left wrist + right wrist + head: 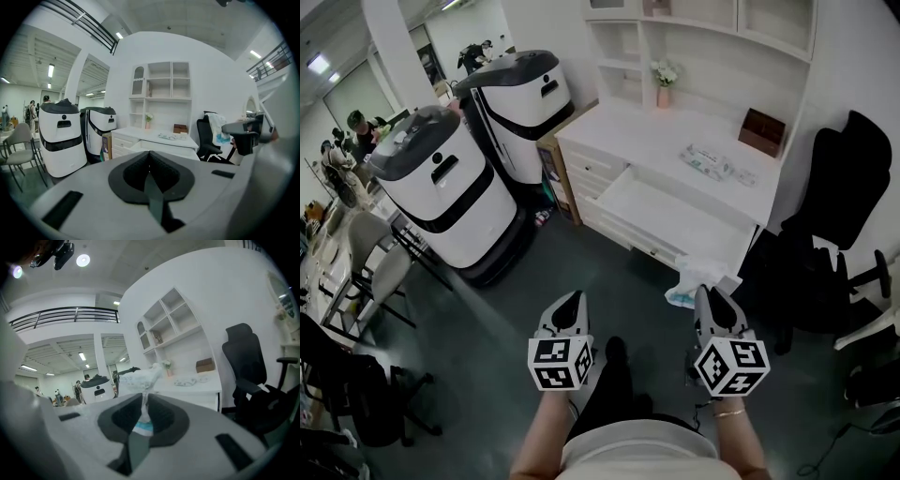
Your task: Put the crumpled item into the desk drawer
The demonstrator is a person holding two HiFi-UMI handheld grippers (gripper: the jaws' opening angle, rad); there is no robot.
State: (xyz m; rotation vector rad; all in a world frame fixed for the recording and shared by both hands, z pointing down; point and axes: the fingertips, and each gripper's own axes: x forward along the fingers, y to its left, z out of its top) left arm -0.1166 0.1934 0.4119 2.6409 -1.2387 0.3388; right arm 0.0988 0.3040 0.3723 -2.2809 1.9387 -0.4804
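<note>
The crumpled item [697, 278] is a white wad with a blue patch, and my right gripper [709, 298] is shut on it. In the right gripper view the wad [139, 377] sticks up from between the closed jaws of the right gripper [143, 401]. The white desk [649, 142] stands ahead, with its wide drawer [670, 217] pulled open and the wad held just short of the drawer's front right corner. My left gripper [572, 307] is shut and holds nothing; it hangs over the dark floor to the left. The left gripper view shows its jaws [149, 160] closed and the drawer [157, 145] beyond.
Two white-and-black robots [448, 192] stand left of the desk. A black office chair [834, 234] is close on the right. On the desk top lie a brown box [761, 131], a packet [709, 161] and a flower vase [663, 86]. Chairs [370, 267] stand far left.
</note>
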